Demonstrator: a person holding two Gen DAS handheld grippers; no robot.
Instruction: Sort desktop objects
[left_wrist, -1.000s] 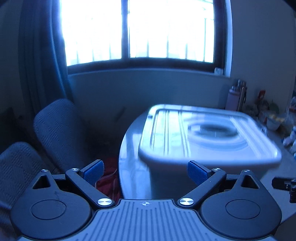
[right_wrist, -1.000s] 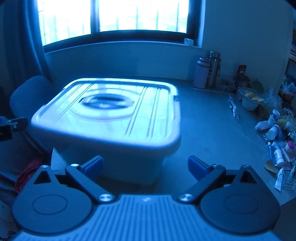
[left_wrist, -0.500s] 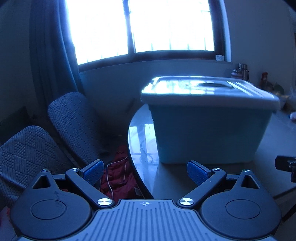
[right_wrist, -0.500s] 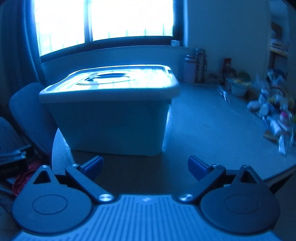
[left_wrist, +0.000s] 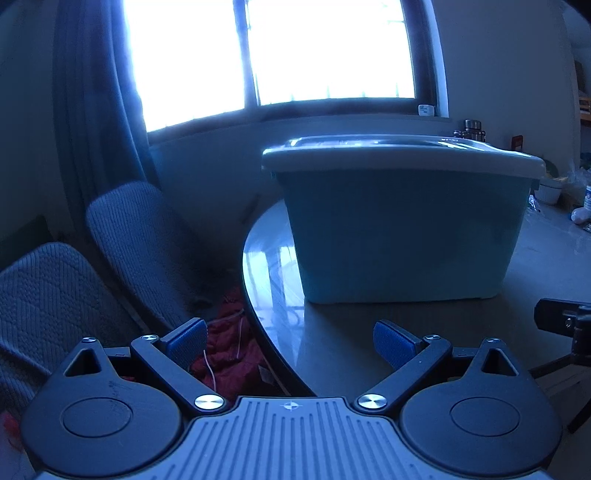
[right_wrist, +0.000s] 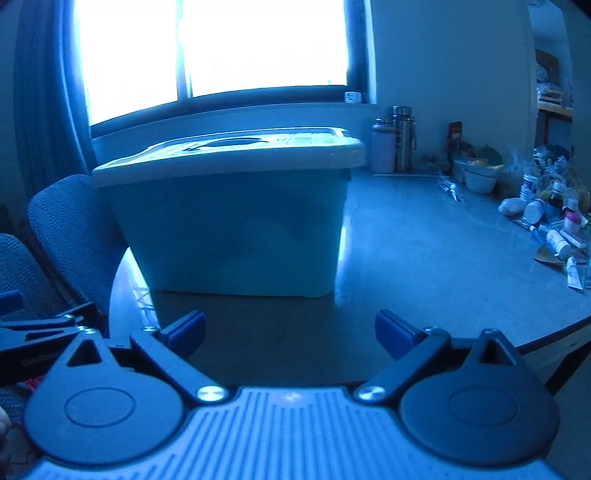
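Both the left hand-held gripper (left_wrist: 290, 341) and the right hand-held gripper (right_wrist: 290, 332) are spread and empty, low before the closed storage box (right_wrist: 236, 218) on the desk (right_wrist: 424, 266); they should rise evenly to the lid (right_wrist: 229, 158) edges, since the small bottles (right_wrist: 546, 221) lie far right.

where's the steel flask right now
In the right wrist view the steel flask stands upright at the table's far edge, right of the lidded bin, beside a paler bottle.

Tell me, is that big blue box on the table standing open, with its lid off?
No. The pale lid sits flat on top of the blue box, covering it from edge to edge.
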